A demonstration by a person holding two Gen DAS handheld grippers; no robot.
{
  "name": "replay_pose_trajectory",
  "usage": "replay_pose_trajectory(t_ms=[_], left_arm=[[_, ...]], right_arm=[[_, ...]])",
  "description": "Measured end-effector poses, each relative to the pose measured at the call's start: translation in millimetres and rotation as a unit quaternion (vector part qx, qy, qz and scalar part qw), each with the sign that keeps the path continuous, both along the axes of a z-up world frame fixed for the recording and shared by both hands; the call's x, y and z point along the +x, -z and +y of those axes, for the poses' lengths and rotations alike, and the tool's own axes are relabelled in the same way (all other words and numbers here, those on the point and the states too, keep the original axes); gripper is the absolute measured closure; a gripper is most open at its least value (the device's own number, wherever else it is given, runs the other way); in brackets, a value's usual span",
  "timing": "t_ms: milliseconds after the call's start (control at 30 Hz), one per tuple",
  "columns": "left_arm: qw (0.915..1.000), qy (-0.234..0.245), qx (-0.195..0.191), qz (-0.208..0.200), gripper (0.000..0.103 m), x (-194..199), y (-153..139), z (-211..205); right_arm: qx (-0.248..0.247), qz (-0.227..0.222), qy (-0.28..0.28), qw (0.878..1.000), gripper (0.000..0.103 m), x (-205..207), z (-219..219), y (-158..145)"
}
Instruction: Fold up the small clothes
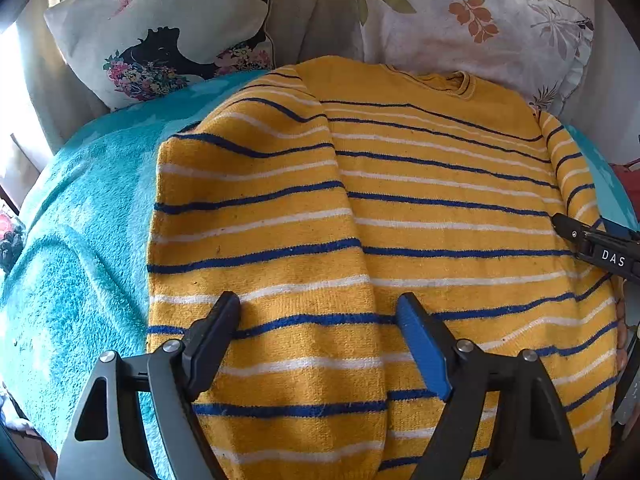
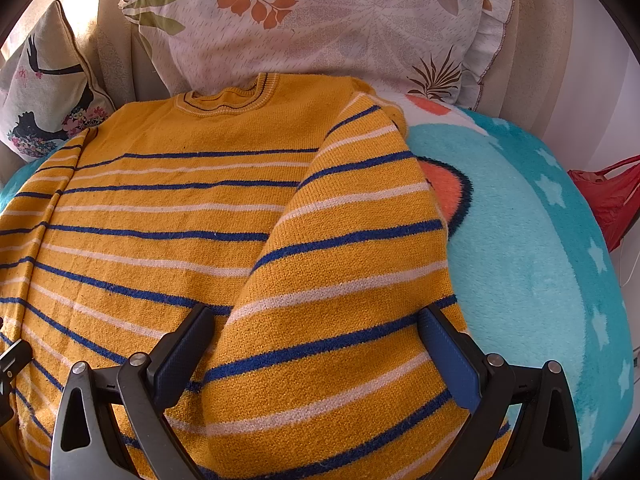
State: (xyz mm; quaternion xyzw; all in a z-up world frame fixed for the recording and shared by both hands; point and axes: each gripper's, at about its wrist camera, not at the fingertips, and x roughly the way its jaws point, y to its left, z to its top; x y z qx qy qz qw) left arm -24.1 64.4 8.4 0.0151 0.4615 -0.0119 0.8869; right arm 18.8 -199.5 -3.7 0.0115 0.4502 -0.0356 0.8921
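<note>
A yellow striped sweater (image 1: 420, 208) lies flat on a teal blanket (image 1: 80, 240), both sleeves folded inward.

Two pillows, a floral pillow (image 2: 320, 28) and a bird pillow (image 1: 160, 28), crowd the sweater's collar edge. A red bag (image 2: 612, 196) sits past the blanket's right edge. The left gripper (image 1: 320, 340) and the right gripper (image 2: 316, 352) each hover with fingers spread wide over a folded sleeve. Bare blanket lies open on both sides.

Beyond the sweater (image 1: 400, 184) collar, two pillows (image 2: 340, 28) wall me off. Bare turquoise blanket (image 1: 80, 240) left of the sweater gives passage; more to its right, until the red bag (image 2: 612, 200) at the blanket's edge.
</note>
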Motion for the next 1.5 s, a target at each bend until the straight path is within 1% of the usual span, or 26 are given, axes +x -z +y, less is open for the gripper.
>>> replay_pose_trajectory(t_ms=[100,167,200,267,333,400,433,467,533,600,667,733,767,833,867,900,967,1000,1033,1133,1200,1233,1267,1333,1400,1500], left_arm=[[0.9999,-0.008,-0.001,-0.006,0.032,-1.4,-0.5,2.7],[0.9998,-0.015,0.0,-0.013,0.042,-2.7,-1.3,5.7],[0.9997,-0.018,-0.001,-0.015,0.045,-3.6,-1.9,7.0],[0.9996,-0.022,-0.001,-0.02,0.055,-4.6,-3.0,9.0],[0.9994,-0.024,-0.003,-0.023,0.062,-5.6,-3.3,10.9],[0.9994,-0.024,-0.007,-0.022,0.073,-6.3,-5.3,13.6],[0.9994,-0.025,-0.012,-0.02,0.084,-6.3,-7.2,16.5],[0.9993,-0.027,-0.021,-0.016,0.09,-6.4,-9.3,20.5],[0.9981,-0.03,-0.053,-0.011,0.094,-7.5,-15.2,34.2],[0.9952,-0.045,-0.086,-0.01,0.094,-9.0,-22.6,56.1],[0.9919,-0.07,-0.105,-0.018,0.094,-8.2,-30.3,82.2],[0.9884,-0.107,-0.104,-0.03,0.094,-4.2,-37.3,112.6],[0.9852,-0.133,-0.102,-0.033,0.094,-0.8,-39.8,131.6],[0.9781,-0.18,-0.098,-0.036,0.094,6.2,-41.7,162.9],[0.9744,-0.203,-0.091,-0.032,0.093,10.5,-41.2,178.1],[0.9703,-0.222,-0.093,-0.027,0.092,14.6,-40.8,191.3],[0.9631,-0.239,-0.123,-0.019,0.089,14.0,-39.8,211.8],[0.9612,-0.238,-0.137,-0.022,0.088,10.8,-41.1,215.9],[0.961,-0.236,-0.14,-0.029,0.085,5.8,-43.5,216.9],[0.9645,-0.223,-0.135,-0.043,0.078,-11.1,-50.4,206.1],[0.9666,-0.204,-0.145,-0.054,0.073,-25.3,-58.1,195.1],[0.9674,-0.194,-0.149,-0.066,0.067,-34.2,-62.6,190.8],[0.9678,-0.185,-0.152,-0.079,0.059,-40.9,-66.9,186.3],[0.9682,-0.165,-0.156,-0.104,0.048,-53.5,-75.3,174.3],[0.9702,-0.137,-0.16,-0.12,0.047,-60.5,-81.5,159.0],[0.9759,-0.091,-0.153,-0.126,0.044,-59.9,-83.4,131.7]], right_arm=[[0.0,0.0,0.0,1.0,0.0,0.0,0.1,0.0],[0.0,0.0,0.0,1.0,0.0,0.0,-0.1,0.1],[0.0,0.0,0.0,1.0,0.0,0.0,0.1,0.0],[-0.001,0.0,0.0,1.0,0.0,0.0,0.0,0.1],[0.0,0.0,0.0,1.0,0.0,-0.2,-0.6,-0.2],[0.003,-0.001,-0.001,1.0,0.0,-0.5,-2.1,-0.7],[0.006,-0.003,-0.004,1.0,0.0,-1.0,-3.7,-2.2],[0.008,-0.006,-0.005,1.0,0.002,-2.2,-4.4,-4.5],[0.004,-0.026,-0.003,1.0,0.013,-12.4,-7.2,-19.0],[0.007,-0.061,0.002,0.998,0.014,-28.3,-9.0,-39.2],[0.013,-0.102,0.002,0.995,0.013,-45.2,-9.1,-61.5],[0.006,-0.131,-0.009,0.991,0.013,-56.4,-1.9,-78.7],[0.003,-0.14,-0.015,0.99,0.013,-60.0,1.6,-83.6],[-0.002,-0.149,-0.029,0.988,0.013,-63.5,10.1,-87.7],[-0.003,-0.148,-0.032,0.988,0.013,-63.3,12.6,-87.3],[-0.004,-0.145,-0.034,0.989,0.013,-62.6,15.1,-85.6],[-0.001,-0.134,-0.03,0.991,0.012,-60.1,16.4,-80.2],[0.002,-0.129,-0.026,0.991,0.013,-59.6,14.7,-77.6],[0.007,-0.124,-0.021,0.992,0.013,-59.1,10.8,-74.9],[0.011,-0.114,0.005,0.993,0.013,-62.4,-8.5,-68.7],[0.006,-0.099,0.025,0.995,0.013,-64.7,-25.1,-62.6],[0.007,-0.091,0.034,0.995,0.013,-67.5,-33.9,-58.8],[0.011,-0.081,0.04,0.996,0.013,-69.8,-41.8,-55.7],[0.03,-0.061,0.043,0.997,0.013,-77.3,-56.4,-46.1],[0.048,-0.044,0.04,0.997,0.013,-82.5,-64.6,-36.4],[0.053,-0.025,0.042,0.997,0.013,-87.6,-69.4,-21.7]])
